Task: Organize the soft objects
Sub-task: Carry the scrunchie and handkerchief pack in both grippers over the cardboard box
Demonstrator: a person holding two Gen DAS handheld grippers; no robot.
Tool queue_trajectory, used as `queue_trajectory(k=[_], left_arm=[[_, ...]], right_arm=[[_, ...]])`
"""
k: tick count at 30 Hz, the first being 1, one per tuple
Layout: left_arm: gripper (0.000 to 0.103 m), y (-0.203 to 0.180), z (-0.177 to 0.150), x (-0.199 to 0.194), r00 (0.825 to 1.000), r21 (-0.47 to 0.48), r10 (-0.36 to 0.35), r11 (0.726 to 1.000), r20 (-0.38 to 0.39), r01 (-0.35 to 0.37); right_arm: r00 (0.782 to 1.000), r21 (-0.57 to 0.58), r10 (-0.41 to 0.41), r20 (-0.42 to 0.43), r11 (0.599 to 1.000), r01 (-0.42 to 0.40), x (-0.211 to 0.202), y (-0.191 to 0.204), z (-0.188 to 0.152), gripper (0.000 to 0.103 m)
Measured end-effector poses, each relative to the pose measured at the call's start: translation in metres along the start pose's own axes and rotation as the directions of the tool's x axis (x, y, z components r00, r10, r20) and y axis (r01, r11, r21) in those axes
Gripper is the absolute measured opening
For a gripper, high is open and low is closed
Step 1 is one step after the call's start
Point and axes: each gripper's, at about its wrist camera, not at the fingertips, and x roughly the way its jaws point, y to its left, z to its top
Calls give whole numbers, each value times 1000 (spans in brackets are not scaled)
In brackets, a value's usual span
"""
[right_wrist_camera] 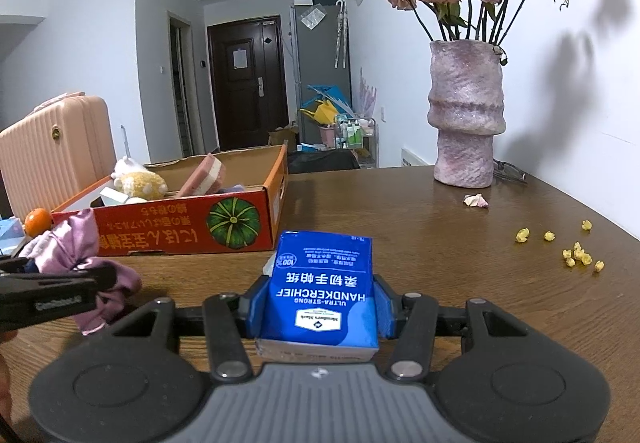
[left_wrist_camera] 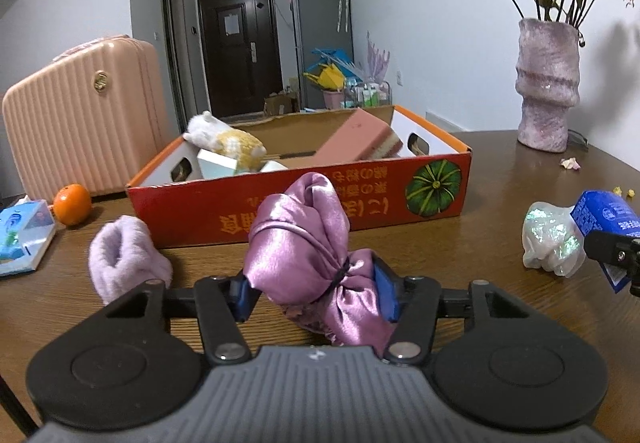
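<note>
**Both grippers loaded; soft items partly boxed**

Left gripper: jaws closed part-way onto a purple satin pouch, the blue pads pressing its tied neck from either side. The pouch is shiny and creased, cinched by a dark cord, with its bulk standing up ahead of the jaws and a loose tail hanging toward the camera. It sits above the wooden table, just in front of the near wall of the cardboard box.

To the left of the pouch, a lilac fleece sock lies on the table, cuff open. Further left lie a tissue pack and an orange. Inside the box: a yellow and white plush toy at the left end and a pink sponge block leaning toward the right. To the right of the box, an iridescent white bag rests on the table.

Right gripper: jaws closed on a blue handkerchief packet, pads flat against its two long sides. The packet is squared and uncrushed, print upside down, held near the box's right corner. A pink vase of dried roses stands on the table at far right, and yellow petal scraps are scattered on the tabletop nearby.
</note>
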Motion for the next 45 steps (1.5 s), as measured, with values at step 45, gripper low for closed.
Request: queue_trajectory(k=[45], left_arm=[[57, 73, -1, -62, 988, -89, 62, 995, 144, -50]], right_arm=[[990, -67, 70, 126, 996, -62, -14, 74, -5, 51]])
